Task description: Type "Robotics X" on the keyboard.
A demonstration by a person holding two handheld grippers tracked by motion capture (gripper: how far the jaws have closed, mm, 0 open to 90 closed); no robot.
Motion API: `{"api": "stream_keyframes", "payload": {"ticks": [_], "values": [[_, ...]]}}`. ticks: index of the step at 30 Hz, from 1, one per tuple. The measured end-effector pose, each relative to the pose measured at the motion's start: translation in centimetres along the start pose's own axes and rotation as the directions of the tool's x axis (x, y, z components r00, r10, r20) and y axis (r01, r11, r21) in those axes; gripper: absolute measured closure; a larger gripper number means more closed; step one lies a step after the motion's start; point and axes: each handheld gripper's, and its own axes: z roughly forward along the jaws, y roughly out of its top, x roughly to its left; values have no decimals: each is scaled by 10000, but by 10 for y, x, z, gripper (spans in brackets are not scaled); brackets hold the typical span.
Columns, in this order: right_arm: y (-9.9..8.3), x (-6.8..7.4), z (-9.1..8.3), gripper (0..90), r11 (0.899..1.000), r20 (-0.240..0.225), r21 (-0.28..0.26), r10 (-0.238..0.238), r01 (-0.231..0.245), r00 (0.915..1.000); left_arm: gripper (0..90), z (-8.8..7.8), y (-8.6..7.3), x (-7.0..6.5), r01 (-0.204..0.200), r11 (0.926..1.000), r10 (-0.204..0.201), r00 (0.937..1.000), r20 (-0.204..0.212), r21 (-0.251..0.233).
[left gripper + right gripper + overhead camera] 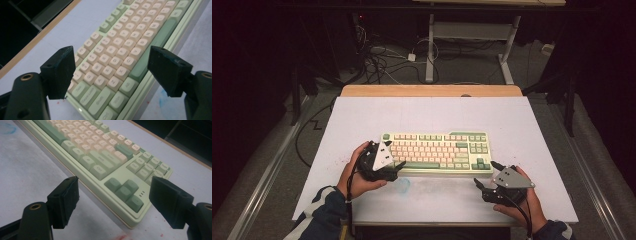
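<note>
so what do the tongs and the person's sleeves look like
Both tongs, left and right, are black, each topped by a grey three-cornered plate with small holes. Their blocky jaws carry brass-ringed holes at the base. A black cable trails from each. The sleeves are dark blue with white stripes.

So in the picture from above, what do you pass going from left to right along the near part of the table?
Left gripper → blue smudge on the white table → the keyboard's arrow keys → right gripper.
</note>
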Motion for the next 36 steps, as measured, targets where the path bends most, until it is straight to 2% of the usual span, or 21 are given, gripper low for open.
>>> {"api": "stream_keyframes", "payload": {"ticks": [3, 13, 15, 20, 21, 26, 27, 29, 30, 31, 33, 36], "values": [[0, 0, 1, 249, 10000, 1, 26, 17, -17, 10000, 190, -5, -3, 5, 21, 10000, -22, 9996, -270, -39], [1, -1, 3, 249, 9998, -134, 79, 158, -157, 9998, 171, -23, -14, 13, 78, 9998, -89, 9980, -624, -175], [2, -2, 3, 253, 9998, -157, 140, 152, -150, 9998, 171, -27, -17, 15, 193, 9997, -204, 9975, -679, -172], [6, -2, 4, 341, 9998, -452, 149, 116, -109, 9989, 171, -36, -27, 16, 297, 9996, -292, 9960, -846, 41], [8, -2, 5, 367, 9999, -741, 75, 105, -100, 9972, 171, -37, -29, 16, 324, 9995, -317, 9958, -860, 67], [13, -3, 9, 437, 10000, -1090, -2, 77, -78, 9940, 171, -42, -37, 15, 405, 9983, -368, 9958, -836, 424], [17, -2, 13, 492, 10000, -1122, 41, 30, -26, 9937, 171, -43, -38, 15, 321, 9981, -276, 9959, -859, 518], [19, -2, 14, 509, 10000, -1142, 52, 28, -22, 9935, 171, -43, -39, 15, 292, 9981, -242, 9958, -886, 552], [23, -2, 18, 572, 9999, -1202, 155, 50, -32, 9927, 171, -43, -40, 16, 262, 9980, -209, 9956, -908, 578], [23, -2, 18, 572, 9999, -1202, 155, 50, -32, 9927, 171, -43, -40, 17, 215, 9978, -157, 9956, -924, 619], [26, -2, 22, 612, 9997, -1283, 241, 48, -17, 9917, 171, -42, -40, 18, 301, 9973, -239, 9954, -924, 668], [33, -1, 29, 732, 9993, -1501, 355, -88, 143, 9886, 171, -41, -41, 18, 327, 9972, -261, 9950, -967, 673]]}}
